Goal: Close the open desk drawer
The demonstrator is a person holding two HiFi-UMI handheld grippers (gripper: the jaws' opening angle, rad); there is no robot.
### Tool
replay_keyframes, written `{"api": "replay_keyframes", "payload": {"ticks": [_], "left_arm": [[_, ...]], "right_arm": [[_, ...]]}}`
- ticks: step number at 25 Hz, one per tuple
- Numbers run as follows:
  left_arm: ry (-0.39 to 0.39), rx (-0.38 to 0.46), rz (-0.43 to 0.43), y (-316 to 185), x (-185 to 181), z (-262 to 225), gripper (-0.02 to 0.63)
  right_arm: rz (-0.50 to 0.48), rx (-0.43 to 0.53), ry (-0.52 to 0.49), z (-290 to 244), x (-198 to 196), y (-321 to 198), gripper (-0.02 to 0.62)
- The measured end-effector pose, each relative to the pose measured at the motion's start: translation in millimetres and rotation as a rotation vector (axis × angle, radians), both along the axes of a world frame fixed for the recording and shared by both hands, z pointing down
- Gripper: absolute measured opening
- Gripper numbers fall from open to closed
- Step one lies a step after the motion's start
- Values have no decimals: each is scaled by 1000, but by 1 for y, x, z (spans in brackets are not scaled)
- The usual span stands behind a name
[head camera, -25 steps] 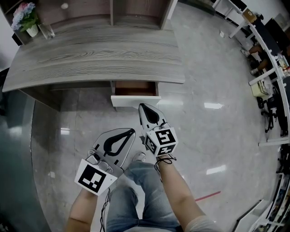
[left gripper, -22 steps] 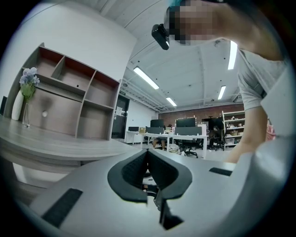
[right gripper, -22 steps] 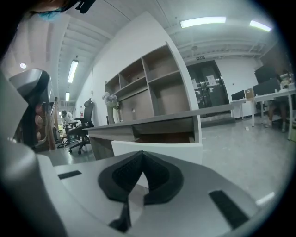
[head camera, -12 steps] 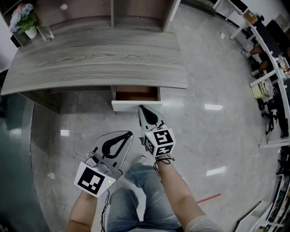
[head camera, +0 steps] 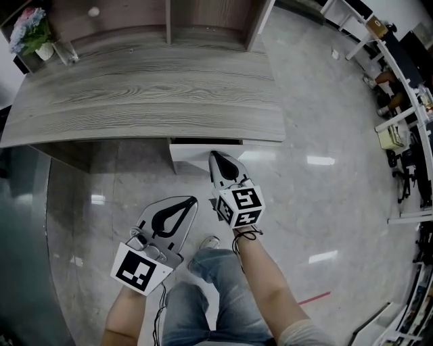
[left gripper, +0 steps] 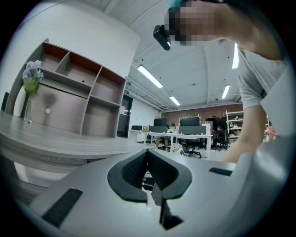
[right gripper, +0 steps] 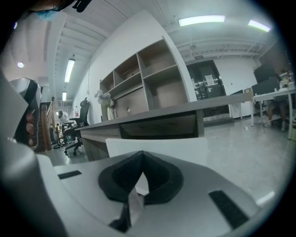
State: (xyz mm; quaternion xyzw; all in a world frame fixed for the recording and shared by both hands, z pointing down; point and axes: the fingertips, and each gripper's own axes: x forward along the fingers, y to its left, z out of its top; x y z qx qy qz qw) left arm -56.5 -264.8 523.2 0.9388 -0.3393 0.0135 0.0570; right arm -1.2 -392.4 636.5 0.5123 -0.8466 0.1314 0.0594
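The white drawer front (head camera: 200, 150) sits almost flush under the edge of the grey wooden desk (head camera: 135, 88), with only a thin dark slit showing above it. My right gripper (head camera: 214, 157) is shut, its tips pressed against the drawer front. In the right gripper view the white panel (right gripper: 162, 146) fills the space just beyond the closed right gripper (right gripper: 141, 155), below the desk (right gripper: 152, 115). My left gripper (head camera: 194, 200) is shut and holds nothing; it hangs back over the floor, left of the right one. In the left gripper view, the left gripper (left gripper: 148, 153) points past the desk top (left gripper: 60, 144).
A flower vase (head camera: 30, 32) and a glass (head camera: 67, 47) stand at the desk's back left, before a shelf unit (head camera: 169, 17). The person's legs (head camera: 210, 290) are below the grippers. White desks (head camera: 399, 88) line the right side. Glossy floor surrounds the desk.
The drawer has slid in under the desk until nearly flush, and the right gripper moved forward with it against the front. The left gripper has stayed about where it was.
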Motion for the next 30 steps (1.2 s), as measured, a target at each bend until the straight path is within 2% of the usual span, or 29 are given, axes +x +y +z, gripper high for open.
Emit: {"api": "replay_keyframes", "payload": {"ticks": [18, 25, 30], "left_arm": [[-11, 1, -36, -31, -5, -2, 11], [-13, -6, -28, -19, -6, -27, 11], [-18, -3, -13, -5, -4, -69, 11]], "right_arm": [[-22, 7, 4, -3, -5, -40, 6], [-55, -3, 7, -24, -15, -9, 6], [-93, 1, 7, -70, -24, 28, 6]]}}
